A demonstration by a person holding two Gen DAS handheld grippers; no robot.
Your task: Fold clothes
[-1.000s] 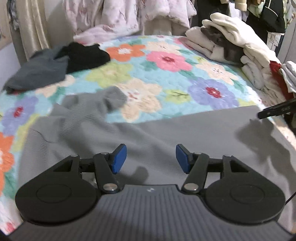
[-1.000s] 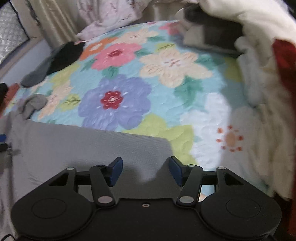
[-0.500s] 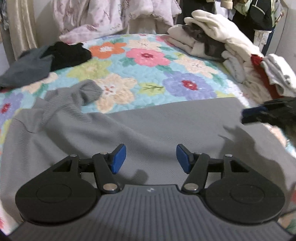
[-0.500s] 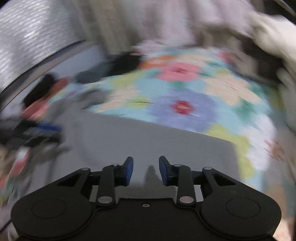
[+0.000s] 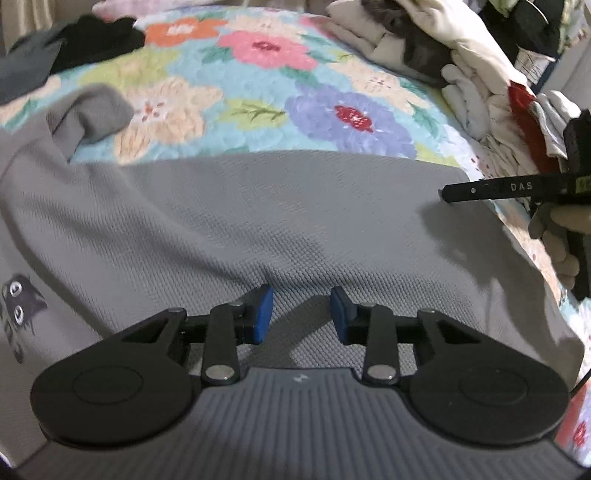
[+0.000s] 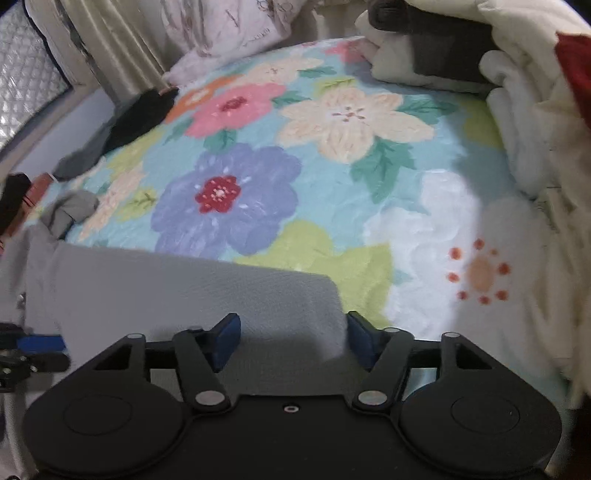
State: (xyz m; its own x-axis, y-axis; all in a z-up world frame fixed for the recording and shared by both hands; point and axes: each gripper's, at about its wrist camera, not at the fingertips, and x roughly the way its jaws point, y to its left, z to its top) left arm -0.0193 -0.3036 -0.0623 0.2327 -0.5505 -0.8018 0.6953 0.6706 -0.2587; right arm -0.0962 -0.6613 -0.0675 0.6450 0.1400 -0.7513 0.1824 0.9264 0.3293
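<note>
A grey knit top (image 5: pixel 280 221) lies spread flat on the floral quilt (image 5: pixel 332 110), one sleeve (image 5: pixel 92 110) bunched at its upper left and a cat print (image 5: pixel 18 299) at its left edge. My left gripper (image 5: pixel 301 314) is open, low over the top's middle, pads close to the fabric. My right gripper (image 6: pixel 291 336) is open over the top's right corner (image 6: pixel 295 295). It shows in the left wrist view as a black finger (image 5: pixel 491 190) at the right edge. The left gripper's blue pad (image 6: pixel 37 343) shows at the right wrist view's left edge.
A pile of white, grey and red clothes (image 5: pixel 443 48) lines the right side of the bed. Dark grey and black garments (image 5: pixel 66 48) lie at the far left. Curtains and a pillow (image 6: pixel 229 29) stand at the head of the bed.
My left gripper dropped closer to the grey top. My right gripper swung back to the top's right corner and opened wider.
</note>
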